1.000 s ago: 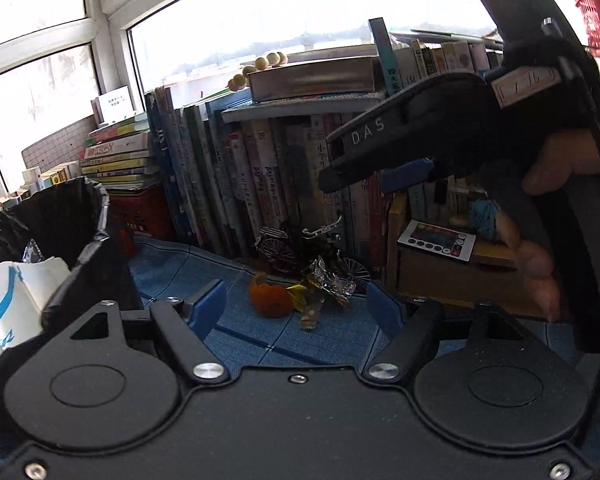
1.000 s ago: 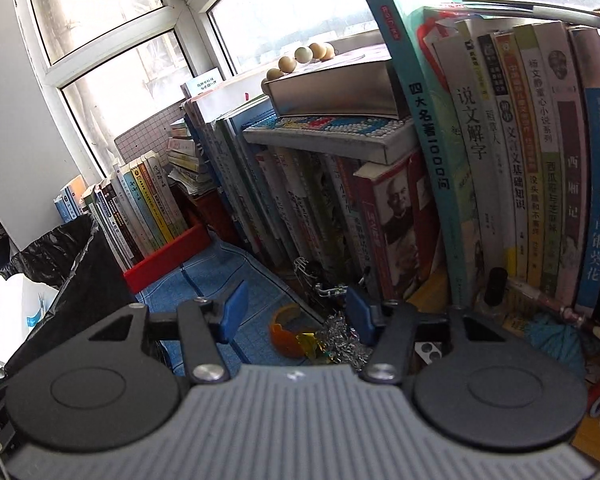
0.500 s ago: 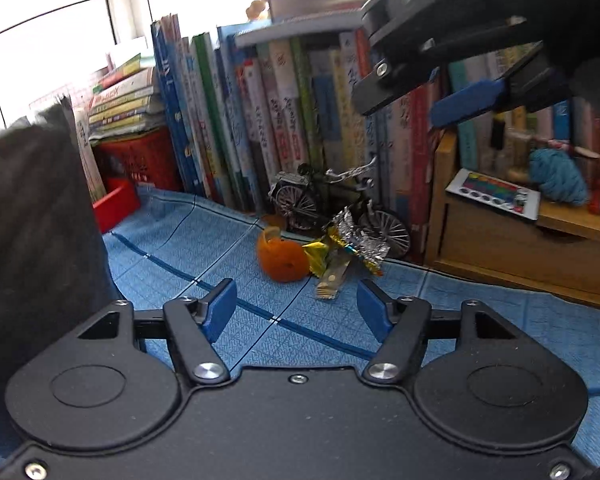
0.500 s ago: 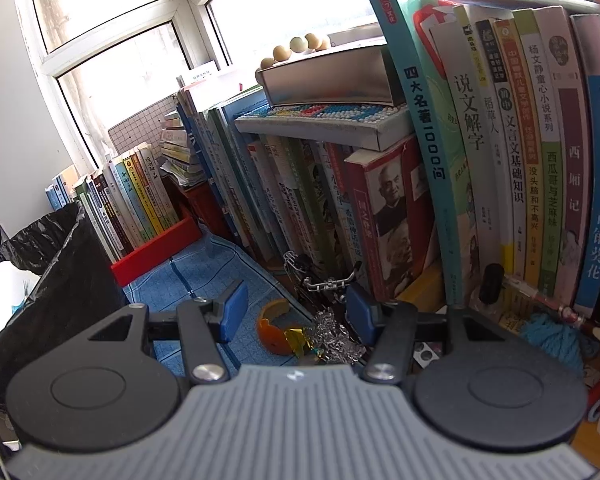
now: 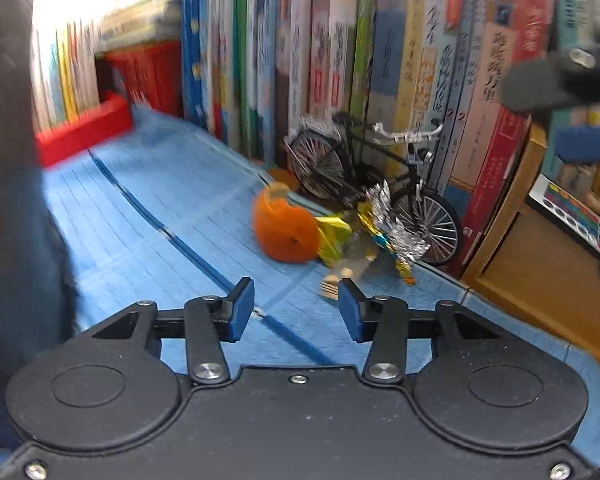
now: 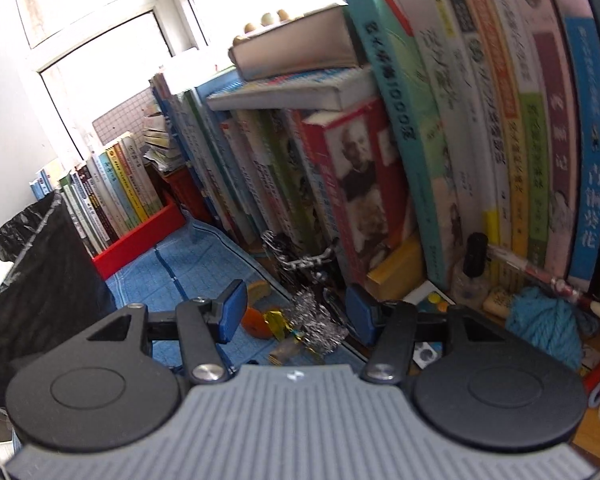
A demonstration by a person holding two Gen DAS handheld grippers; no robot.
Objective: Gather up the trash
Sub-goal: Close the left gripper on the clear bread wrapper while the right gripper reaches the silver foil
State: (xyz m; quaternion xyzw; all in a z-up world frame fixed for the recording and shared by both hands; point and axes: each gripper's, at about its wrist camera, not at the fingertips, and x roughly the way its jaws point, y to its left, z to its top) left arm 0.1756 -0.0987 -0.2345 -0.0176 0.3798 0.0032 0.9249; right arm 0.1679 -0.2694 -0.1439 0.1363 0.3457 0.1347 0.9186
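Left wrist view first: the left tongs (image 5: 296, 306) hang just above the blue mat-covered surface (image 5: 152, 200), their blue pads apart with nothing between them. The jaws have just been closing, probably to narrow the gap to suit small litter. Ahead of them lies the trash, bunched together against the foot of the books: an orange peel (image 5: 284, 232), curled like a cup, touching a yellow wrapper (image 5: 332, 234), and beside that a crumpled silver foil wrapper (image 5: 392, 224) with a flat clear packet (image 5: 348, 268) nearest the tongs. The heap rests right against a model bicycle (image 5: 364, 176) that leans on the row of upright books (image 5: 340, 60), so the approach looks to come from the open mat side rather than from behind. At the upper right the right tongs (image 5: 560, 120) show as a dark arm with a blue pad, above a wooden box (image 5: 540, 264) carrying a remote control (image 5: 572, 216). The dark mass at the left edge is the black bin bag (image 5: 16, 160).

Right wrist view: the right tongs (image 6: 296, 314) hover higher, spread wide and empty, looking down on the same orange peel (image 6: 256, 322), yellow wrapper (image 6: 278, 320) and silver foil wrapper (image 6: 320, 320) framed between the pads. The bin with its black bag (image 6: 40, 276) stands open at the left, near enough for a short carry. A blue ball of yarn (image 6: 544, 326) and a small bottle (image 6: 474, 268) sit by the books (image 6: 460, 120) on the right; they look like belongings, not litter.
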